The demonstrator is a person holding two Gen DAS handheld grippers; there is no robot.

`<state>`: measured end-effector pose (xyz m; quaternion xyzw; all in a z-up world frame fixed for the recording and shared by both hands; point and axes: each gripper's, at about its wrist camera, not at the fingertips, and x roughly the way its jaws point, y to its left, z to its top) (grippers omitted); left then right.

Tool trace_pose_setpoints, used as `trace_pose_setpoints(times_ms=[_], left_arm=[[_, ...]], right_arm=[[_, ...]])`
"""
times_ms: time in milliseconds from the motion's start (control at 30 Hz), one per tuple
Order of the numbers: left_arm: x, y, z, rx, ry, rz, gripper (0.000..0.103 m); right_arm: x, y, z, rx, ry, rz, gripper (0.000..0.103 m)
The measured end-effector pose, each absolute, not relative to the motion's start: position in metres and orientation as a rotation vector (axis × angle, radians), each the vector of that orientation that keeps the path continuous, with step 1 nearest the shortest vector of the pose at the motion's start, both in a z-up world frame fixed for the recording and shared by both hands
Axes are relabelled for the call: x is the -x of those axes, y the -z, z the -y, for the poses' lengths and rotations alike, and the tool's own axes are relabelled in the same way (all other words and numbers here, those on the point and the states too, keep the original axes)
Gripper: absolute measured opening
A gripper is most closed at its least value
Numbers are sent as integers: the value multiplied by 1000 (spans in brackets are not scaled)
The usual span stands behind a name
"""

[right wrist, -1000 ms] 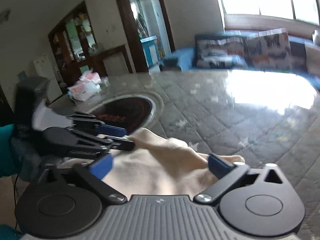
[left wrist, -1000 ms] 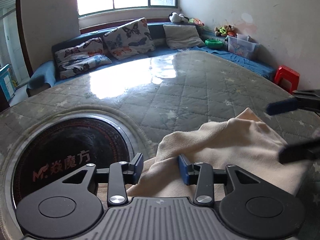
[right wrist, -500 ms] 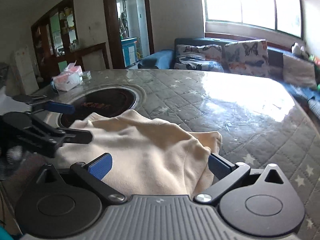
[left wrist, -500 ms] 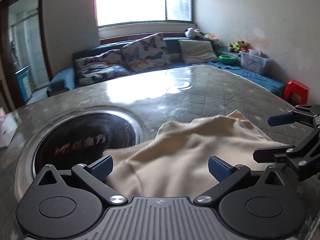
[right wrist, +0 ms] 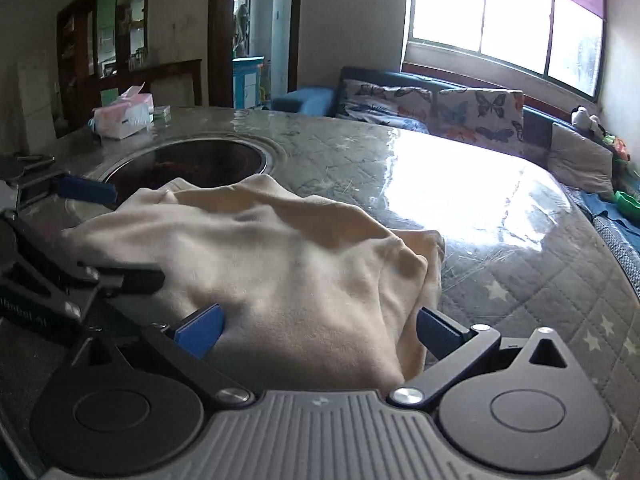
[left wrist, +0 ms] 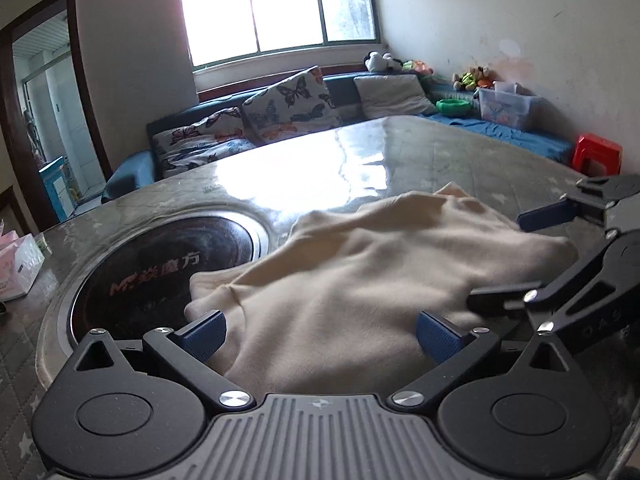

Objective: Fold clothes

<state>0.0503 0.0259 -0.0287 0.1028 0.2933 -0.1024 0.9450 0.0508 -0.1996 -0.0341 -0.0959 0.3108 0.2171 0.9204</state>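
A cream garment (left wrist: 360,272) lies rumpled in a low heap on the glass-topped table, its left edge over the rim of the round dark hob. My left gripper (left wrist: 320,336) stands wide open at the garment's near edge, the cloth lying loosely between its blue pads (left wrist: 202,336), which do not press on it. In the right wrist view the same garment (right wrist: 260,260) fills the middle, and my right gripper (right wrist: 320,330) is open too, with the cloth's near fold between its fingers. Each gripper shows in the other's view: the right gripper (left wrist: 524,258) at the garment's right side, the left gripper (right wrist: 110,236) at its left side.
A round dark hob (left wrist: 160,264) is sunk into the table (right wrist: 500,280), left of the garment. A pink tissue box (right wrist: 124,116) stands at the table's far left edge. Beyond are a sofa with butterfly cushions (left wrist: 288,104) and a red stool (left wrist: 596,156).
The left gripper's jaws went from narrow around the cloth's edge to wide open, letting it go. Both grippers drew back towards the garment's near side, and the cloth settled flatter.
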Motion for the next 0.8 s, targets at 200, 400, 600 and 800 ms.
trace_pose_setpoints(times_ms=[200, 400, 600, 800], left_arm=[[-51, 30, -29, -201, 213, -605, 103], [-52, 32, -29, -196, 216, -608, 103], [-53, 31, -31, -187, 213, -614, 103], [-56, 30, -37, -154, 202, -621, 103]], right_arm=[[-45, 23, 208, 202, -421, -601, 103], [-47, 26, 228, 179, -337, -633, 103], [-47, 24, 235, 146, -322, -619, 103], [-53, 31, 244, 182, -250, -651, 103]])
